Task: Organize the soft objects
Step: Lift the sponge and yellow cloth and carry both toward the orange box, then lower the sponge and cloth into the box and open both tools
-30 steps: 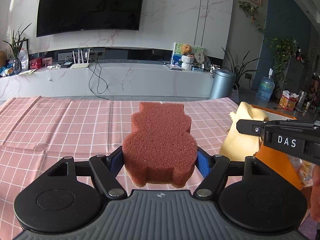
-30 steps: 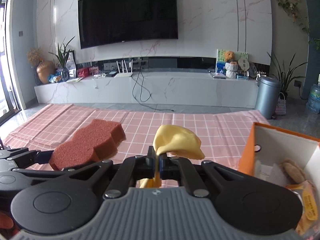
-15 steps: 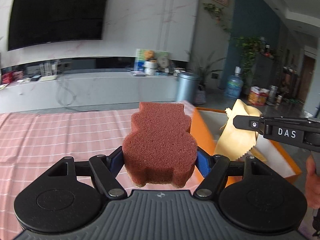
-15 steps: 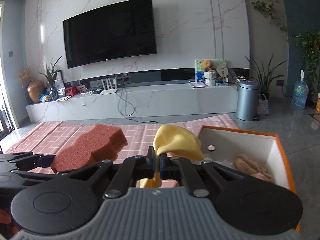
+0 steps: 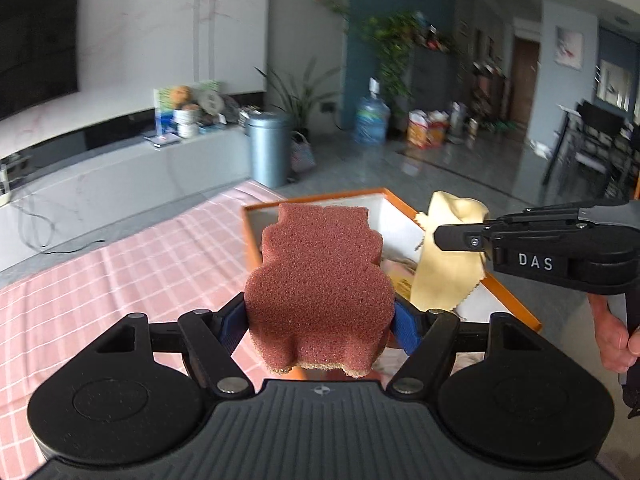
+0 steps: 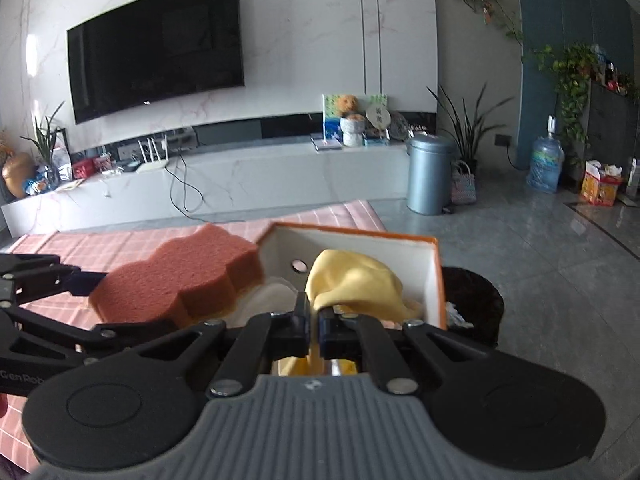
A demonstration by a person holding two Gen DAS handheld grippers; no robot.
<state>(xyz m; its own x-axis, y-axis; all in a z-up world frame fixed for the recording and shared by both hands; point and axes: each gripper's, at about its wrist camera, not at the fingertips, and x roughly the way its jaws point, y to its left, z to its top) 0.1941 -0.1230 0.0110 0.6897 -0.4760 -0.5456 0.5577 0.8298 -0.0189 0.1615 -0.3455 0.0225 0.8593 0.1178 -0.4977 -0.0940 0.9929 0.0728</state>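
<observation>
My left gripper (image 5: 320, 322) is shut on a brown bear-shaped sponge (image 5: 318, 288) and holds it in the air at the near left edge of an orange box with white inner walls (image 5: 404, 210). The sponge also shows in the right wrist view (image 6: 180, 280). My right gripper (image 6: 315, 326) is shut on a yellow cloth (image 6: 354, 288) and holds it over the box (image 6: 438, 280). In the left wrist view the cloth (image 5: 448, 264) hangs from the right gripper (image 5: 444, 238) above the box's right side. Soft items lie inside the box, mostly hidden.
The box stands at the right end of a table covered with a pink checked cloth (image 5: 120, 264). A dark bin (image 6: 472, 300) sits on the floor just right of the box. A TV wall, a white console and a grey bin (image 6: 428, 176) are behind.
Both grippers have swung to the right with their loads. The sponge and the yellow cloth have moved from over the pink tablecloth to over the orange box.
</observation>
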